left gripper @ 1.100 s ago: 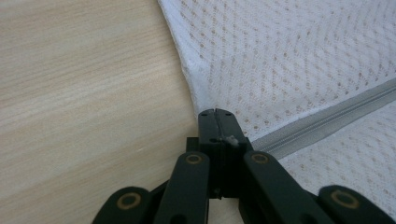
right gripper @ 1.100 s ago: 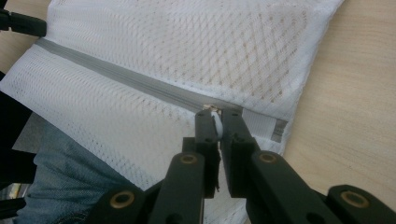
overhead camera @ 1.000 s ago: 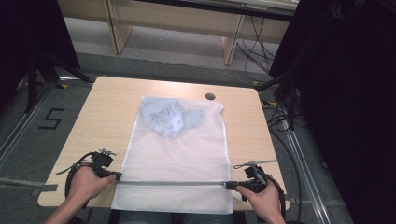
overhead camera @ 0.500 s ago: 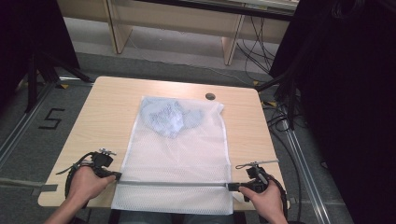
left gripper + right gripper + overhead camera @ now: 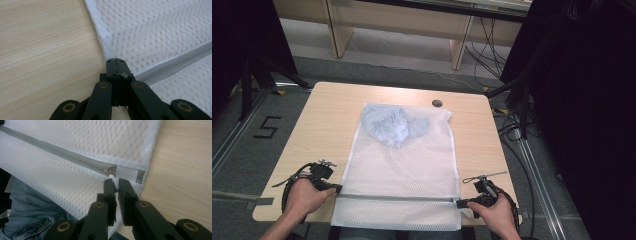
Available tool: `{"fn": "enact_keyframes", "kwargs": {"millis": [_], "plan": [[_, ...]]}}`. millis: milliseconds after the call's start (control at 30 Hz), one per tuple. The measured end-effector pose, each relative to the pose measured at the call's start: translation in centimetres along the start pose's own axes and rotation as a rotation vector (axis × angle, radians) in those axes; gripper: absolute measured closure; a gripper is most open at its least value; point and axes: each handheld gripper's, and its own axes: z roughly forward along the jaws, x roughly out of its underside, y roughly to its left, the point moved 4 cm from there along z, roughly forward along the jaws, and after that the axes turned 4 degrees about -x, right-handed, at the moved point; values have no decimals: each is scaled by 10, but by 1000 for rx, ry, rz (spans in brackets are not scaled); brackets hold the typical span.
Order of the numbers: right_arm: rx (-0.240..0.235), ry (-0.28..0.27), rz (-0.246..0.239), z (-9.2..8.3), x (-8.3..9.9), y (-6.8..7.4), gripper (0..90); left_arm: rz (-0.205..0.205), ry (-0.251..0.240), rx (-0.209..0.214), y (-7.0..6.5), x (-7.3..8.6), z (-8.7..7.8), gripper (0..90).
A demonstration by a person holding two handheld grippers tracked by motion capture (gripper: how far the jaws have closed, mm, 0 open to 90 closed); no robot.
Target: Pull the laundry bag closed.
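Note:
A white mesh laundry bag (image 5: 402, 170) lies flat on the wooden table (image 5: 327, 115), with a light blue garment (image 5: 394, 125) bunched inside its far end. A grey zipper (image 5: 397, 198) runs across the bag near the front edge. At the zipper's left end my left gripper (image 5: 337, 189) is shut on the bag's edge (image 5: 107, 47). My right gripper (image 5: 460, 203) sits at the zipper's right end, beside the metal slider (image 5: 108, 171). Its jaws have just been opening, and a narrow gap shows with the white pull tab (image 5: 113, 180) still between them.
A small dark round grommet (image 5: 437, 103) sits in the tabletop at the far right of the bag. The bag's front hem hangs over the table's near edge, above the person's jeans (image 5: 30, 202). Bare wood (image 5: 482, 150) flanks the bag on both sides.

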Motion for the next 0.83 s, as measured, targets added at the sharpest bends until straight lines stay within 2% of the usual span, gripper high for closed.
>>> {"fn": "enact_keyframes", "kwargs": {"millis": [67, 100, 200, 300, 333, 367, 433, 467, 567, 600, 633, 667, 733, 767, 800, 833], "plan": [[5, -14, -19, 0, -1, -1, 855, 6, 2, -2, 0, 0, 0, 899], [13, -15, -3, 0, -1, 0, 855, 7, 2, -4, 0, 0, 0, 899], [22, -21, 1, -2, -1, -1, 860, 8, 1, -2, 0, 0, 0, 898], [40, -54, -17, -6, -4, -7, 843, 7, 2, -1, 0, 0, 0, 897], [54, -52, 19, -8, -4, -6, 836, 5, 1, -1, 0, 0, 0, 896], [35, -58, 25, -8, -4, -5, 831, 4, 0, 0, 0, 0, 0, 894], [37, -69, 23, -8, -5, -6, 821, 0, -1, -2, 0, 0, -1, 887], [36, -68, 24, -8, -5, -5, 816, -3, -25, -5, 0, 0, 0, 874], [37, -82, 17, -8, -6, -6, 795, -9, -26, -10, 0, -1, -2, 840], [39, -85, 28, -8, -6, -6, 790, 9, -37, -13, 1, -1, -3, 836], [40, -100, 21, -9, -7, -7, 782, 8, -44, -16, 1, -2, -4, 829], [48, -101, -8, -9, -7, -10, 771, 26, -42, -8, 3, -3, -7, 820], [53, -104, -3, -9, -7, -10, 759, 23, -66, -14, 2, -4, -7, 800], [53, -105, -3, -8, -8, -11, 755, 37, -70, -18, 3, -5, -9, 791], [50, -103, -2, -8, -8, -11, 750, 17, -89, -17, 1, -6, -8, 782], [50, -104, -2, -8, -8, -11, 743, 17, -89, -17, 1, -6, -8, 773]]}}
